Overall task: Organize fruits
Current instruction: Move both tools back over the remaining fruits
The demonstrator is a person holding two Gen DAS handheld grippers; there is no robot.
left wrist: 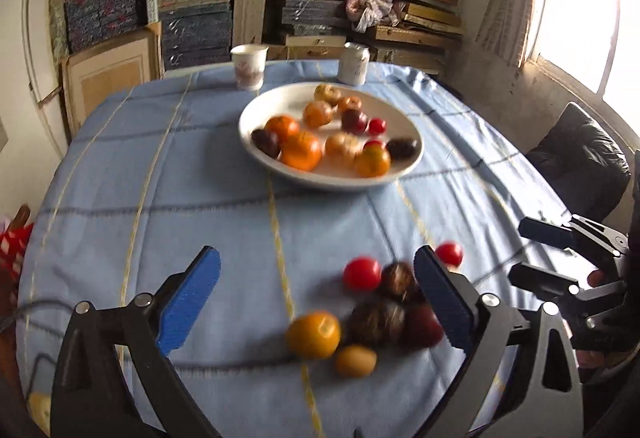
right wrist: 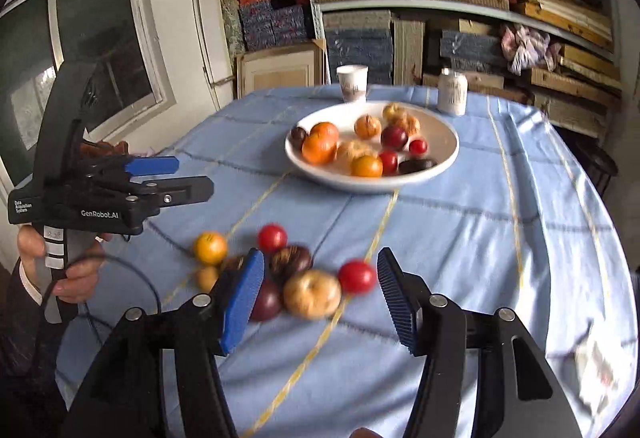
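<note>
A white plate (left wrist: 280, 105) (right wrist: 444, 129) on the blue tablecloth holds several fruits: oranges, dark plums, small red tomatoes, tan ones. A loose cluster lies on the cloth nearer me: an orange (left wrist: 313, 334) (right wrist: 209, 247), red tomatoes (left wrist: 361, 273) (right wrist: 357, 276), dark plums (left wrist: 378, 322) (right wrist: 291, 258), a small yellow fruit (left wrist: 355, 360) and a tan fruit (right wrist: 312, 293). My left gripper (left wrist: 316, 302) is open and empty, just above and left of the cluster. My right gripper (right wrist: 320, 298) is open and empty, its jaws straddling the tan fruit without touching.
A paper cup (left wrist: 249, 66) (right wrist: 352, 82) and a white can (left wrist: 353, 63) (right wrist: 452, 93) stand behind the plate. Shelves of stacked boxes fill the back wall. A black chair (left wrist: 580, 157) stands at the table's right side. The cloth's edge curves close on both sides.
</note>
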